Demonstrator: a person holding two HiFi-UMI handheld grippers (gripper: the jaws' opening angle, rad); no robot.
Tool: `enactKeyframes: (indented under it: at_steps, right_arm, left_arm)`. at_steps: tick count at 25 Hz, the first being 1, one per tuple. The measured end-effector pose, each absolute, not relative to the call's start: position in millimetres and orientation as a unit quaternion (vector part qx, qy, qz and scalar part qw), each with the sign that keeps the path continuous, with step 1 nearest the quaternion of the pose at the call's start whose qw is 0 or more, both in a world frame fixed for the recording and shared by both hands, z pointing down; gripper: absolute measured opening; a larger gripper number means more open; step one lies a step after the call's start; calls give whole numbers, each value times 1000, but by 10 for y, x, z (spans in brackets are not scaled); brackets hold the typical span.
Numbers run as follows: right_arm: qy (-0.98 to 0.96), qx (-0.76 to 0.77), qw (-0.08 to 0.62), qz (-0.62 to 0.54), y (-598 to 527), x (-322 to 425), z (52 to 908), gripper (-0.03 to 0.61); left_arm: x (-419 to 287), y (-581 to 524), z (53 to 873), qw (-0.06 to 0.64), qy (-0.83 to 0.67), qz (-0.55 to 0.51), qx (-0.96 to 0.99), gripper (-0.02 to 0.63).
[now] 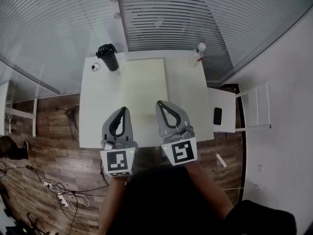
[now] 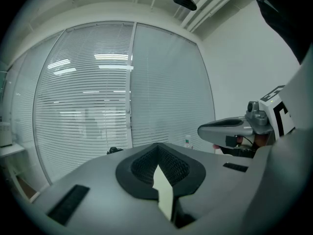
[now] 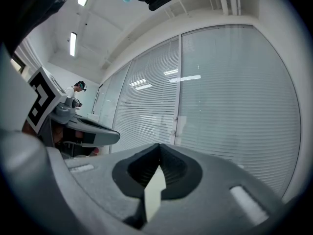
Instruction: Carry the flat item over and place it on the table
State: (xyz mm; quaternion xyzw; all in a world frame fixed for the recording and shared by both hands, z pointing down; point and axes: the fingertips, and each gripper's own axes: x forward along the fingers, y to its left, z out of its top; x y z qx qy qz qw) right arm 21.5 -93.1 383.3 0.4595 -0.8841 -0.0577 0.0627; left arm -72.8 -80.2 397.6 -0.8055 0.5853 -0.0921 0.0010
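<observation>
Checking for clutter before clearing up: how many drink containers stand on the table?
2: a black cup at the table's far-left corner and a white bottle at its far-right corner. Nothing seems to hide another.

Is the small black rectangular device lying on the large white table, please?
No, the small black rectangular device lies on a smaller white surface just right of the large white table.

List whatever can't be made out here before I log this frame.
Head view: the small round thing beside the black container is too small to identify.
Head view: the bottle label is too small to read.
Gripper views: the left hand-held gripper and right hand-held gripper block the table; only a pale sliver shows, so the flat item cannot be told there.
</observation>
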Motion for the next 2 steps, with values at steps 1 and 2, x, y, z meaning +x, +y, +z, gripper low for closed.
enactKeyframes:
  at_steps: [1, 2]
  right_arm:
    - [-884, 460, 63, -57, -938, 212, 3837, -3]
    - [-884, 460, 63, -57, -944, 208, 3842, -3]
  left_arm:
    - [-732, -808, 3980, 1, 585, -92, -805, 11]
    - [-736, -813, 3984, 0, 586, -92, -805, 11]
